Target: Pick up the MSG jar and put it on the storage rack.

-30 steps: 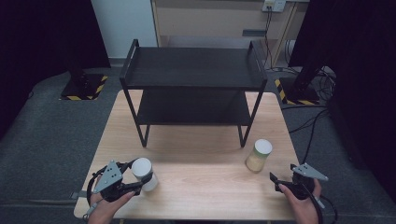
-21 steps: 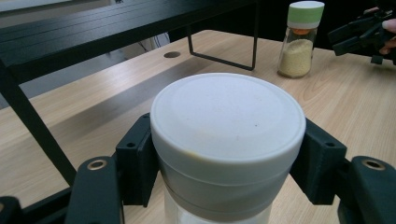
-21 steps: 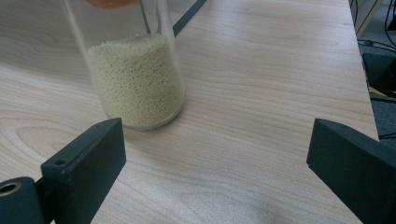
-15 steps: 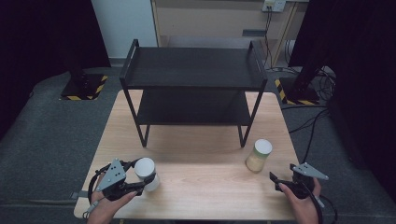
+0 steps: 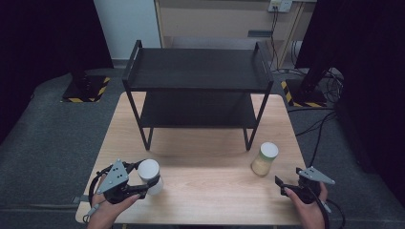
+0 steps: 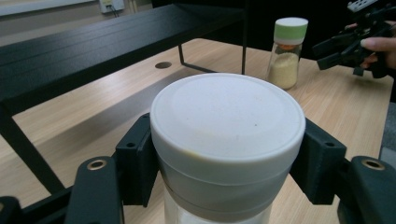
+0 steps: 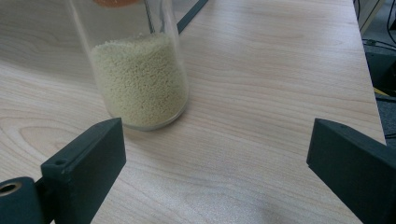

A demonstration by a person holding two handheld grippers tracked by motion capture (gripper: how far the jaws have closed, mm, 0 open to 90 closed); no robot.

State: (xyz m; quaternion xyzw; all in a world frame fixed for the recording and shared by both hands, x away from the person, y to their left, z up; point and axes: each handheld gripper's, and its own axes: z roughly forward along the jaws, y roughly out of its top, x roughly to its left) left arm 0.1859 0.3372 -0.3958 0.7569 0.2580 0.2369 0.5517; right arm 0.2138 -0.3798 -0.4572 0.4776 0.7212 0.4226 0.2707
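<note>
A jar with a white lid [image 5: 149,171] stands at the table's front left, and my left gripper [image 5: 149,182] is shut on it just below the lid. In the left gripper view the black pads [image 6: 137,163] press on both sides of the white-lidded jar [image 6: 227,121]. A glass jar of yellow grains [image 5: 264,160] with a pale lid stands at the front right. My right gripper [image 5: 282,186] is open a little short of it and to its right. In the right gripper view the grain jar [image 7: 140,79] stands ahead of the left jaw, outside my right gripper [image 7: 217,154].
A black two-tier metal shelf [image 5: 198,69] takes up the back half of the wooden table [image 5: 210,195]. Its front legs come down just behind both jars. Dark floor with cables and stands surrounds the table.
My left gripper and the white-lidded jar have shifted slightly to the right and away from the front edge. The right gripper and the grain jar have kept still.
</note>
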